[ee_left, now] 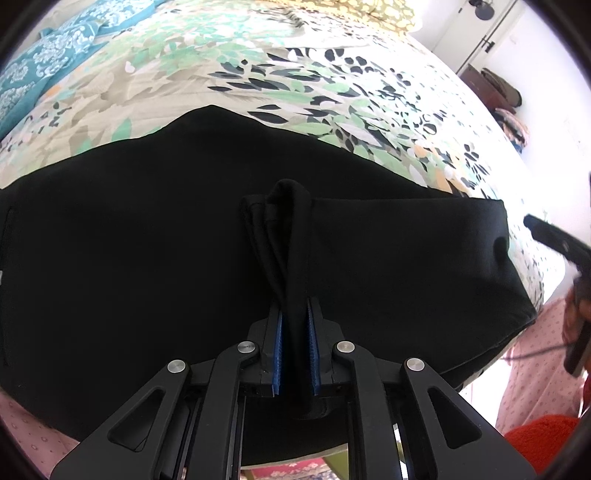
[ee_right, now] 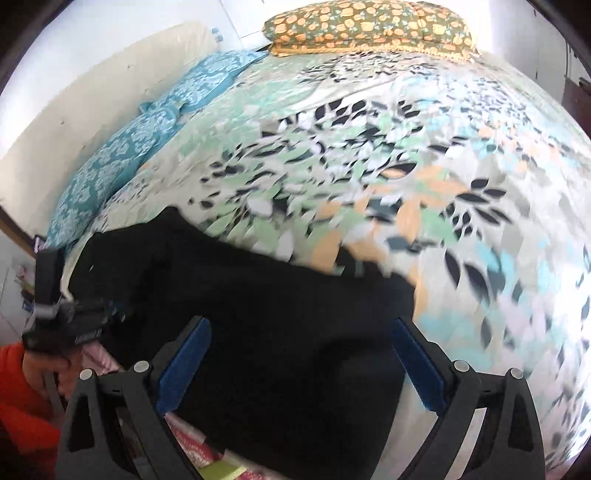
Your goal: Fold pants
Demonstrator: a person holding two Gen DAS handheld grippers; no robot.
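The black pants (ee_left: 147, 240) are being spread across the near part of a bed, over a leaf-print sheet (ee_left: 332, 92), with their near edge hanging past the bed's edge. A bunched strip of the pants' cloth is being pinched by the left gripper (ee_left: 295, 317): its blue pads (ee_left: 277, 332) are being pressed together on the fabric, and the strip is being held up from the flat layer beneath it. In the left wrist view, the far right end of the pants is lying flat near the bed's right edge, just beside the right gripper's dark finger entering from the side.

In the right wrist view, the right gripper (ee_right: 299, 354) is being held with its jaws spread wide over the pants (ee_right: 277, 332). Nothing is being pressed by its blue pads (ee_right: 184, 365); the cloth is lying below and between them, untouched as far as can be told. This view is blurred. The left gripper (ee_right: 74, 325) is being seen at the left edge, with an orange sleeve (ee_right: 22, 387) behind it.

No container is in view. Teal pillows (ee_right: 140, 147) are lying along the far left of the bed, and a patterned yellow pillow (ee_right: 369, 29) at its head.
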